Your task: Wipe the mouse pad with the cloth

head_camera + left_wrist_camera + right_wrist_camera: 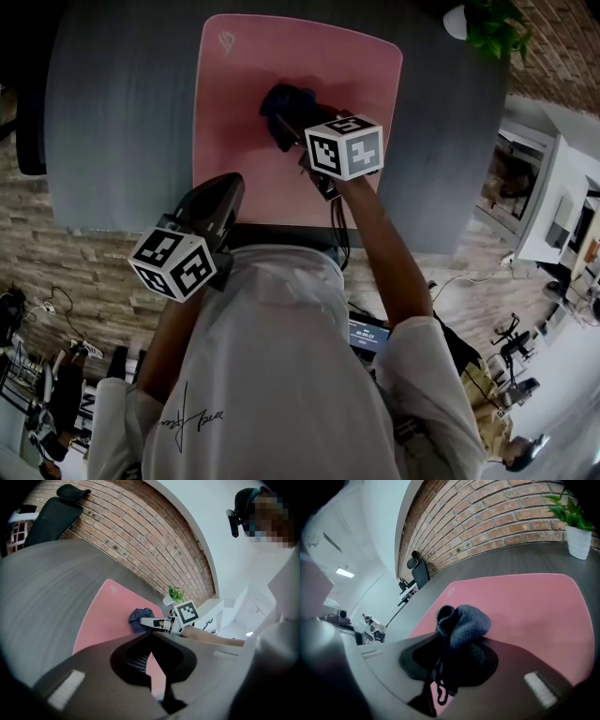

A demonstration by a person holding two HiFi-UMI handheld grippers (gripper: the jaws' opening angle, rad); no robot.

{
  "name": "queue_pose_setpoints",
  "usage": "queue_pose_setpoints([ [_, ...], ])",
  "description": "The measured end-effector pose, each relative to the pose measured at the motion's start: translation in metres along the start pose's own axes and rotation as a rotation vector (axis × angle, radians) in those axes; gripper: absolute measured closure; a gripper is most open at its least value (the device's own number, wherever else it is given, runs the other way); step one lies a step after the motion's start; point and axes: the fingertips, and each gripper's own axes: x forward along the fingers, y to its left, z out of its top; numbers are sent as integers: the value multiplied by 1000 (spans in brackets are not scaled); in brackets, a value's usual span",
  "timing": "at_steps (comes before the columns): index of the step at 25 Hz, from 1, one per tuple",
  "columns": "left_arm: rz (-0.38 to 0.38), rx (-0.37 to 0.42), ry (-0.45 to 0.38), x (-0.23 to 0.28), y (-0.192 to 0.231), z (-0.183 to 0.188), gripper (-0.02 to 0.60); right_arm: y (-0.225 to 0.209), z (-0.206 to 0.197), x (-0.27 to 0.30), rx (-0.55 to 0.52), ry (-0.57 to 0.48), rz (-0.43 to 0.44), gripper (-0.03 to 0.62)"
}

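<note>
Where the pink mouse pad (pixel 246 94) lies on the grey table (pixel 122 112), dark blue cloth (pixel 286 101) bunched near the pad's centre, right gripper (pixel 292 136) jaws clamped on the cloth, left gripper (pixel 228 187) jaws pressed together, holding nothing, at the pad's near edge.
</note>
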Motion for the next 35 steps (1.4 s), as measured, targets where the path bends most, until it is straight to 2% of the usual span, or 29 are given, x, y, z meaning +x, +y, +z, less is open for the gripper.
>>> queue_pose_setpoints([
  [10, -1, 9, 40, 8, 0, -5, 571, -7, -9, -10, -13, 18, 4, 505],
  [22, -38, 37, 83, 23, -22, -17, 571, -21, -24, -31, 21, 17, -6, 504],
  [35, -44, 62, 90, 28, -34, -16, 572, -36, -33, -49, 53, -2, -22, 503],
])
